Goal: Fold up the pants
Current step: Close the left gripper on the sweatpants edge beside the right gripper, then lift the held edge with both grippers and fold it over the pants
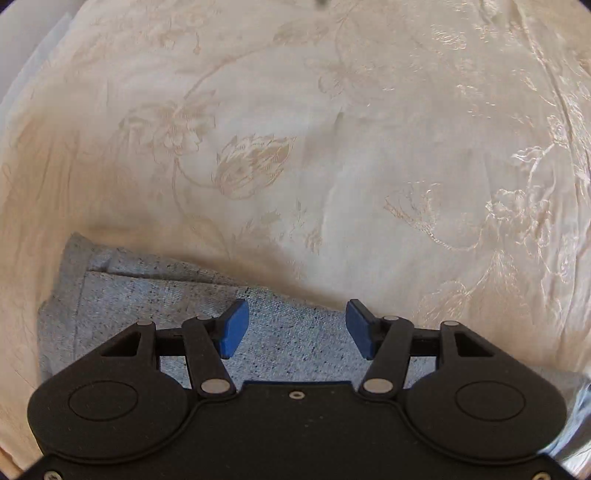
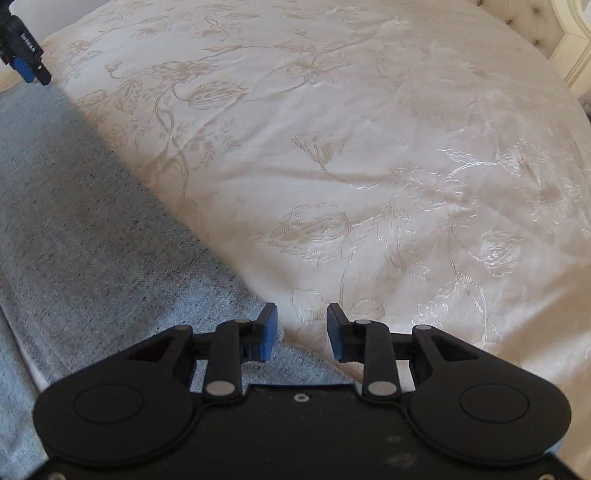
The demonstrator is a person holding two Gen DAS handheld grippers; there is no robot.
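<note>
While both tools hang over a bed, the scene reads as follows.

Pants: grey-blue speckled pants (image 1: 155, 314) lie flat on the bedspread. From the left wrist they fill the lower left, with a straight seam or folded edge running along the near-top border and a squared corner at far left. From the right wrist the same cloth (image 2: 85, 221) runs as a long band down the left side, its right edge cutting diagonally toward the tool.

Bedspread: a cream, shiny bedspread (image 1: 332, 129) with a woven pattern of flowers and stems covers nearly everything else. It is lightly creased, and glossy highlights show on its right side in both views.

Left gripper: the left gripper (image 1: 296, 328) points down over the pants. Its blue fingers (image 1: 233, 328) stand wide apart with only flat cloth showing between them. Nothing is pinched, so it is released. Whether the tips touch the fabric I cannot tell.

Right gripper: the right gripper (image 2: 299, 332) sits over the edge of the pants, one blue finger above the grey cloth, the other above the bedspread. A clear gap shows between the fingers and no fabric is gathered in it, so it is released.

Other tool seen from the right wrist: a black and blue part of the left gripper (image 2: 26, 59) shows at the top left corner, above the far end of the pants.

Headboard: a tufted pale headboard (image 2: 532, 26) shows at top right.
</note>
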